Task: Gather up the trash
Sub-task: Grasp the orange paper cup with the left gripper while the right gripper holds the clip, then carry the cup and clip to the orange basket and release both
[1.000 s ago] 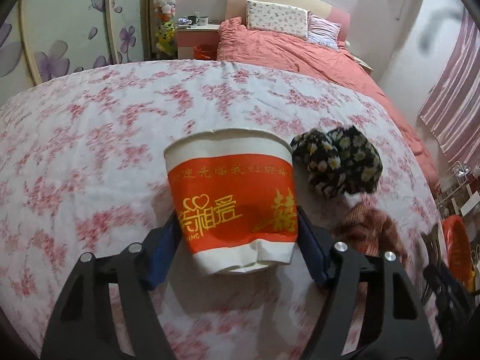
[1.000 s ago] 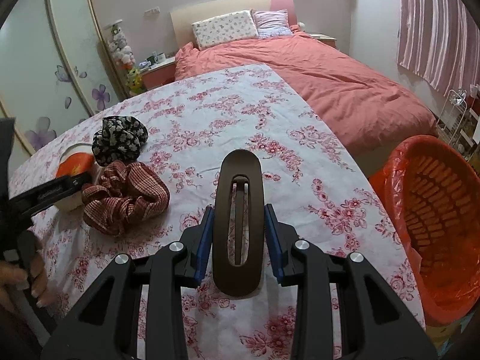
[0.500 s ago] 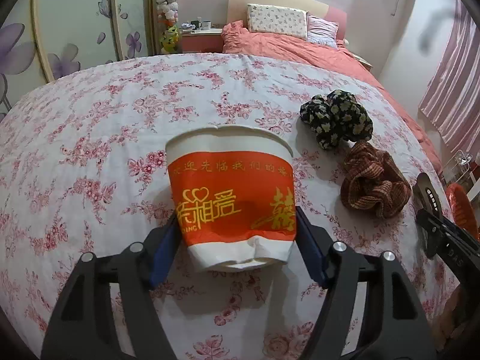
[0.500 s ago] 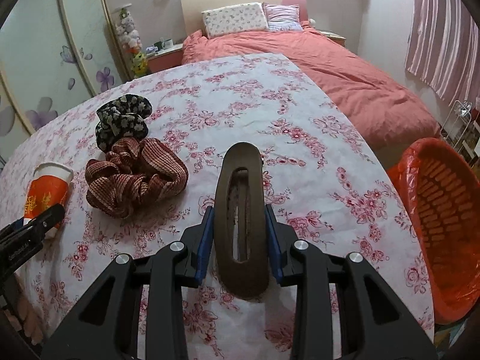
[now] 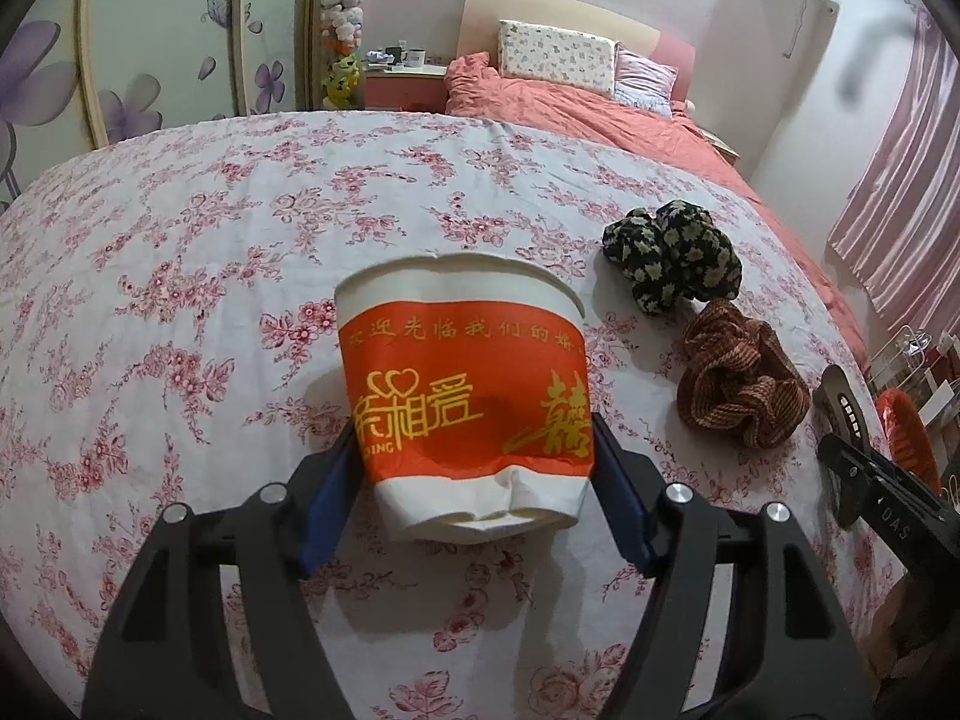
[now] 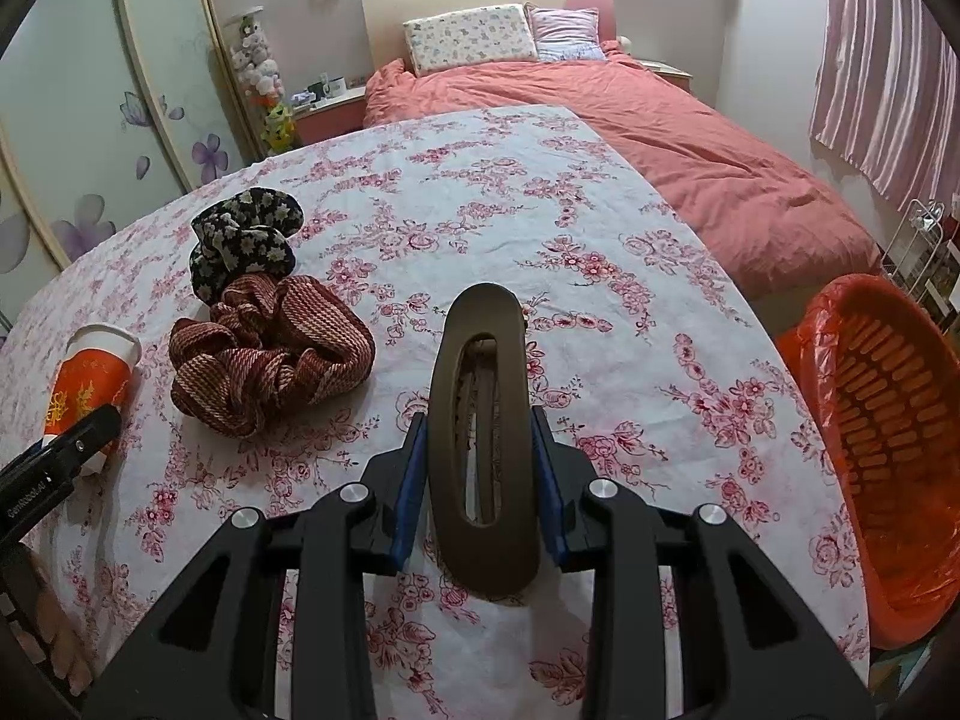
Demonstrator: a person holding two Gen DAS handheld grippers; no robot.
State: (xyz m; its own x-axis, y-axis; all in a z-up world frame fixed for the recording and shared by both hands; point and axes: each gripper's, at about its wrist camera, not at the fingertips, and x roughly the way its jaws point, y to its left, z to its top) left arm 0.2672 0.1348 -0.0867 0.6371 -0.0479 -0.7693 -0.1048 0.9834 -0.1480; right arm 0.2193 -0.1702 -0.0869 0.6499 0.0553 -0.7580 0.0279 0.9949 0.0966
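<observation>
Left wrist view, nearest: left gripper (image 5: 477, 480) clamped on a dented red-and-white paper cup (image 5: 465, 396), held over the floral surface (image 5: 180, 276). Right gripper (image 6: 480, 468) pinches a brown hair clip (image 6: 483, 444) upright between its pads. Mid-surface, toward the left edge: striped scrunchie (image 6: 270, 354), then floral scrunchie (image 6: 246, 240). Off the right edge: orange bin (image 6: 888, 450). Risk: the soft cup may crumple and slip; the clip is no trash.

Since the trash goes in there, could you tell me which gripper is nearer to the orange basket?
Right. The right gripper, shut on the brown hair clip, is beside the orange basket at the table's edge. The left gripper, holding the paper cup, is across the table, beyond the scrunchies.
</observation>
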